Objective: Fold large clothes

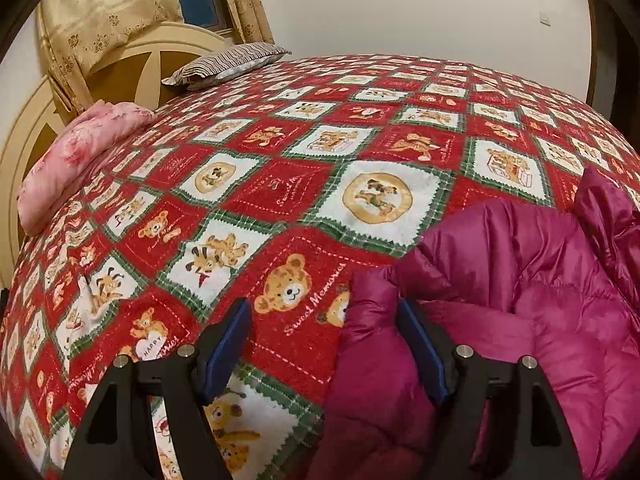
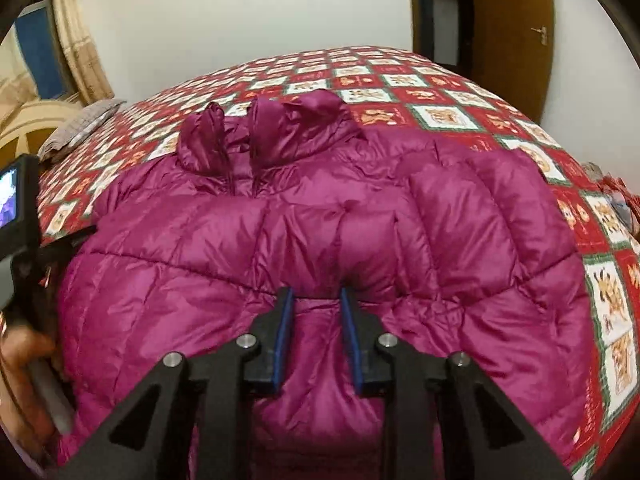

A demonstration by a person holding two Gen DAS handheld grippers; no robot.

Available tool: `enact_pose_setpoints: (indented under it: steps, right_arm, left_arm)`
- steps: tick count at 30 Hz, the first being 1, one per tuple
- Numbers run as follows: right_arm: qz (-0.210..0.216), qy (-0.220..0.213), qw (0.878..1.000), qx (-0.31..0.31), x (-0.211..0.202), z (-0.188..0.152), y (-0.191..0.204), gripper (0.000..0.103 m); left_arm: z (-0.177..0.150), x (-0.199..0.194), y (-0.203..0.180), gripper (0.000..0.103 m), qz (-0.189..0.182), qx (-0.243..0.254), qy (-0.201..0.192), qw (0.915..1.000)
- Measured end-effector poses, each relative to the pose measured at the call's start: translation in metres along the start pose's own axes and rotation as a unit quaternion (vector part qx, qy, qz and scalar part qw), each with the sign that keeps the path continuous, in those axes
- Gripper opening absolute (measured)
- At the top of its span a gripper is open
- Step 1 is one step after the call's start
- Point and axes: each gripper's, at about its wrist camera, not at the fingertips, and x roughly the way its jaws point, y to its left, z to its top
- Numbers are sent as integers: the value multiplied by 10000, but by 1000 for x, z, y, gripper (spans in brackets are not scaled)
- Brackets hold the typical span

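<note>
A magenta puffer jacket (image 2: 304, 232) lies spread on the bed, collar (image 2: 264, 132) toward the far side. My right gripper (image 2: 316, 300) is over its lower middle, jaws partly closed with a fold of jacket fabric between the blue pads (image 2: 350, 332). In the left wrist view the jacket (image 1: 520, 280) fills the lower right. My left gripper (image 1: 324, 316) is open wide at the jacket's left edge; its right pad (image 1: 420, 352) rests against the fabric, its left pad (image 1: 228, 344) is over the bedspread. The left gripper's body (image 2: 20, 208) shows at the far left of the right wrist view.
The bed carries a red, white and green teddy-bear bedspread (image 1: 280, 184). A pink folded cloth (image 1: 80, 152) and a striped pillow (image 1: 228, 64) lie by the headboard (image 1: 120, 76). Curtains (image 1: 100, 12) hang behind. A brown door (image 2: 512, 12) stands beyond the bed.
</note>
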Motion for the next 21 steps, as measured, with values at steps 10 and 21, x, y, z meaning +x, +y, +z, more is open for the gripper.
enact_pose_setpoints:
  steps: [10,21]
  right_arm:
    - [-537,-453,9923,1016,-47,37,-111,28]
    - [-1055,119,9885,1072,21,32,-145,25]
  left_arm:
    - [-1,-10,-12,78,356,254,-166,9989]
    - [-1,-7,-12,80,315,189,-156,9992]
